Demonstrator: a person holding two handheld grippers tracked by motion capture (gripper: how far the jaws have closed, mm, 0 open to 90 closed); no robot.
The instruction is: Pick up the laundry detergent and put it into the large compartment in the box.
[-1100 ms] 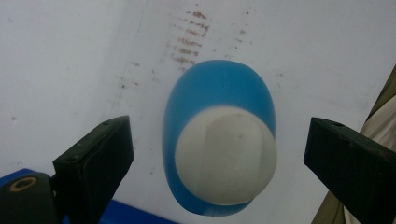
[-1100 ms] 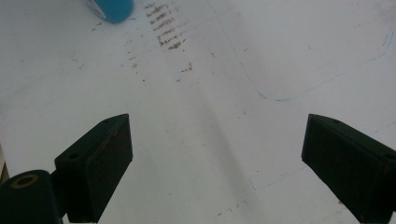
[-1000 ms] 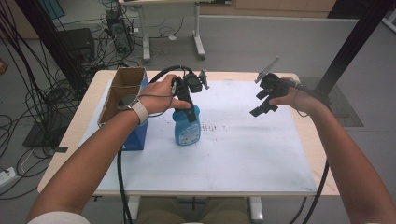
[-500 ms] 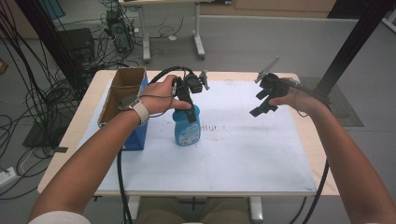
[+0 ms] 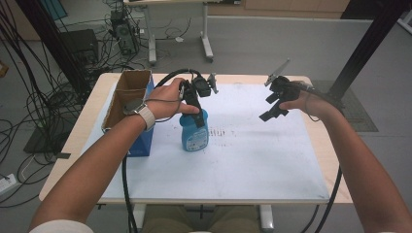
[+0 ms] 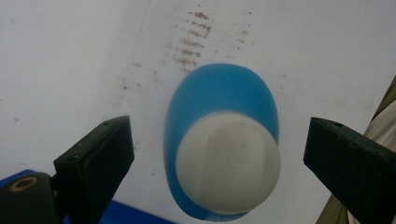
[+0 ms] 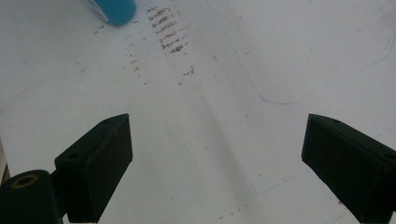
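Between the spread jaws of the left gripper point(image 6: 217, 172) stands a blue bottle point(image 6: 222, 140) — upright on the white table point(image 5: 252, 160), long axis vertical, white cap up, untouched by either jaw. Left of it sits an open cardboard box point(image 5: 127, 99); its contents are hidden. Farther right, the right gripper point(image 5: 273, 104) hovers with jaws wide apart.

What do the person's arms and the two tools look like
Both tools, the left tool and right tool, are black with blocky rectangular jaws; a brass-coloured ring marks each base. Thick black cables trail from both. A grey plate tops the right one. The left wrist wears a watch on a pale strap; short white sleeve.
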